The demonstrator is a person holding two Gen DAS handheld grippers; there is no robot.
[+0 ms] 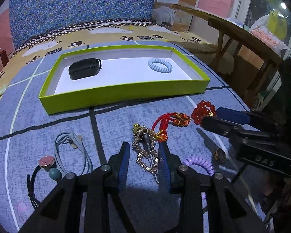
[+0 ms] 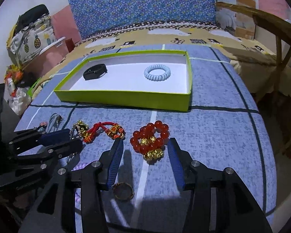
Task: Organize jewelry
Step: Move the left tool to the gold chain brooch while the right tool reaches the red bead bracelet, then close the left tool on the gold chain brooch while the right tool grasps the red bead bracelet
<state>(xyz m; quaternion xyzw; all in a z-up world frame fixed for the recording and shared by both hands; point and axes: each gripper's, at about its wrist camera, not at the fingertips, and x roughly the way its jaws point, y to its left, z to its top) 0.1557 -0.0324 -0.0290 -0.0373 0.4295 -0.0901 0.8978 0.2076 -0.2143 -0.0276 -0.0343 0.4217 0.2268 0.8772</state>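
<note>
A green tray (image 1: 124,94) (image 2: 126,97) holds a black band (image 1: 84,70) (image 2: 95,71) and a pale blue coil tie (image 1: 160,64) (image 2: 157,72). My left gripper (image 1: 144,149) is open, its fingers either side of a gold chain (image 1: 145,153) on the blue mat. My right gripper (image 2: 145,143) is open around a red bead bracelet (image 2: 150,137) (image 1: 202,111) with gold charms. A red cord bracelet (image 1: 169,122) (image 2: 104,131) lies between the two. A gold ring (image 2: 123,191) (image 1: 219,155) and a purple coil tie (image 1: 199,163) lie nearer.
Hair ties with a pink and a teal bead (image 1: 48,165) and a blue cord (image 1: 73,145) lie at the left of the mat. A wooden chair (image 2: 277,38) stands at the right, bags (image 2: 29,38) at the left, a patterned wall behind.
</note>
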